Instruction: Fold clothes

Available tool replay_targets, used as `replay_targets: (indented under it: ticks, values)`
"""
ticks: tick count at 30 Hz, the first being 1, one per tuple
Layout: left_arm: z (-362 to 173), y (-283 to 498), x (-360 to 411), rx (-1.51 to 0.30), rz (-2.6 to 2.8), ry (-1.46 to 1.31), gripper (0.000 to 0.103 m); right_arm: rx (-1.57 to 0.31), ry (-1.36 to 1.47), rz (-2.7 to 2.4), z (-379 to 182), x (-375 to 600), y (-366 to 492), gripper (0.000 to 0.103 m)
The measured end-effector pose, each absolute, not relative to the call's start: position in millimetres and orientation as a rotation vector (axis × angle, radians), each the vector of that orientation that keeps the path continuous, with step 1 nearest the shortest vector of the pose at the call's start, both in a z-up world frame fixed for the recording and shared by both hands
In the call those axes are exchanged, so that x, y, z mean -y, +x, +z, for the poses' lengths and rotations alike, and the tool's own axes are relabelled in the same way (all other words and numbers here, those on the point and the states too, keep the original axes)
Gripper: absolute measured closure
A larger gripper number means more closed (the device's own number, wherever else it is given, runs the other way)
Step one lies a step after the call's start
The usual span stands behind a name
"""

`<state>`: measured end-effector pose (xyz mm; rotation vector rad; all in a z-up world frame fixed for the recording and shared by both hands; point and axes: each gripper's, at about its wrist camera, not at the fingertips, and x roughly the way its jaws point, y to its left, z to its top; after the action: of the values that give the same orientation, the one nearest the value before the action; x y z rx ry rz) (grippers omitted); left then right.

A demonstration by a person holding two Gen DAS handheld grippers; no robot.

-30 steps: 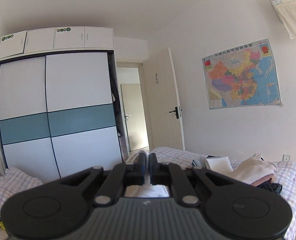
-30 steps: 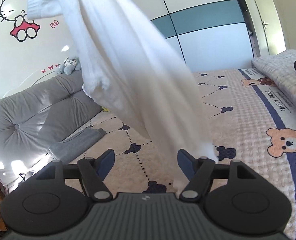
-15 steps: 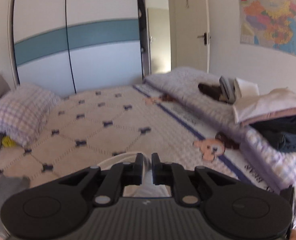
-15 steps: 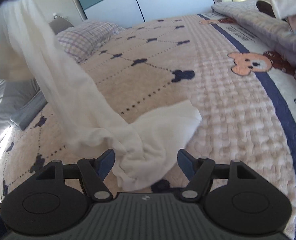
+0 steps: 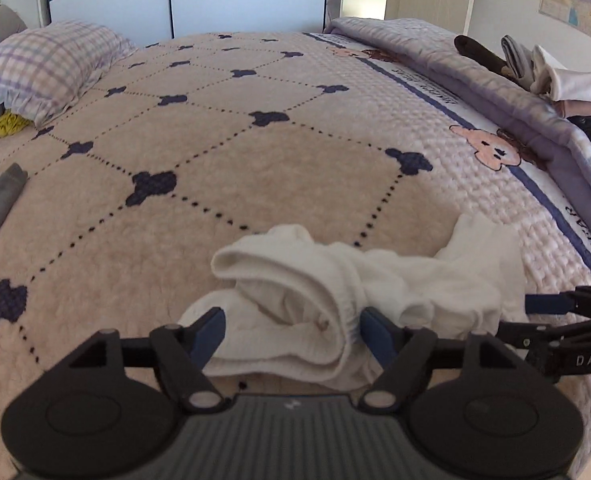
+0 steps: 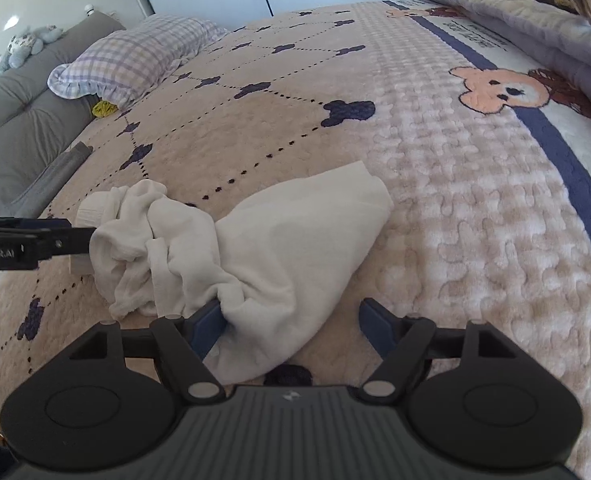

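I have the white garment (image 5: 335,300) lying in a crumpled heap on the pink patterned blanket (image 5: 215,152), near the foot end of the bed. My left gripper (image 5: 291,330) has its jaws opening, the elastic waistband bunched between them with no pad pressing on it; my right gripper (image 6: 285,322) is opening too, with a twisted fold of the cloth lying against its left finger (image 6: 205,324) and nothing clamped. The risk I see is that the cloth is knotted on itself, so if I close on whatever sits between the fingers I may catch several layers at once and drag the whole wad instead of spreading it. A fold could also snag on a finger as I back away and tug the pile further out of shape. The fuzzy blanket may cling and resist smoothing. There are no containers here; the nearest thing to one is the stack of folded clothes (image 5: 579,88) on the lilac quilt (image 5: 495,92) at the far side.
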<state>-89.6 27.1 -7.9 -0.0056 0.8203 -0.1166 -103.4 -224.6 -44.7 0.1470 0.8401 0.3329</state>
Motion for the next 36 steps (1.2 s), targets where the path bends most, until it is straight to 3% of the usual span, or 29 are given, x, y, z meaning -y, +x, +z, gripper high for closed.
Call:
replay_targets:
  ticks: [5,8,9,10,12,15,18,23,26,30,33,36]
  values:
    - [-28.1,-86.5,-35.2,-0.774,-0.118,-0.072,0.028,-0.802,0.049,0.359,-47.3,207.3,-94.1,0.025]
    - [-30.9,-80.8,-31.9,-0.753,-0.112,-0.068,0.034,-0.779,0.041,0.373,-47.6,200.5,-84.0,0.027]
    - [-31.5,-78.7,-31.6,-0.746,-0.106,-0.073,0.044,-0.768,0.037,0.387,-47.8,195.5,-80.7,0.035]
    - [-31.8,-77.5,-30.0,-0.740,-0.105,-0.079,0.060,-0.758,0.032,0.400,-47.9,190.6,-77.4,0.050]
    - [-32.3,-75.9,-26.0,-0.727,-0.098,-0.070,0.077,-0.733,0.017,0.416,-47.3,179.9,-71.5,0.062]
    - [-26.7,-71.4,-27.9,-0.703,-0.088,-0.076,0.086,-0.692,-0.044,0.427,-43.2,161.4,-60.9,0.069]
    - [-10.7,-60.2,-40.0,-0.661,-0.071,-0.097,0.088,-0.645,-0.056,0.436,-30.0,155.3,-43.4,0.074]
    - [54.8,-44.0,-71.7,-0.490,-0.098,-0.191,0.089,-0.447,0.000,0.413,26.9,159.0,-18.1,0.076]
    - [66.4,-34.5,-81.0,-0.482,-0.102,-0.263,0.086,-0.388,0.077,0.422,53.9,166.9,-3.6,0.075]
    - [2.3,-13.7,-73.4,-0.658,-0.039,-0.241,0.061,-0.607,0.104,0.398,13.8,171.8,31.2,0.045]
    - [-36.2,-13.2,-82.2,-0.688,-0.018,-0.304,0.058,-0.763,0.115,0.337,-37.7,180.0,34.5,0.045]
    - [-42.1,-16.6,-83.0,-0.653,-0.040,-0.332,0.043,-0.700,0.152,0.347,-53.7,188.1,18.7,0.044]
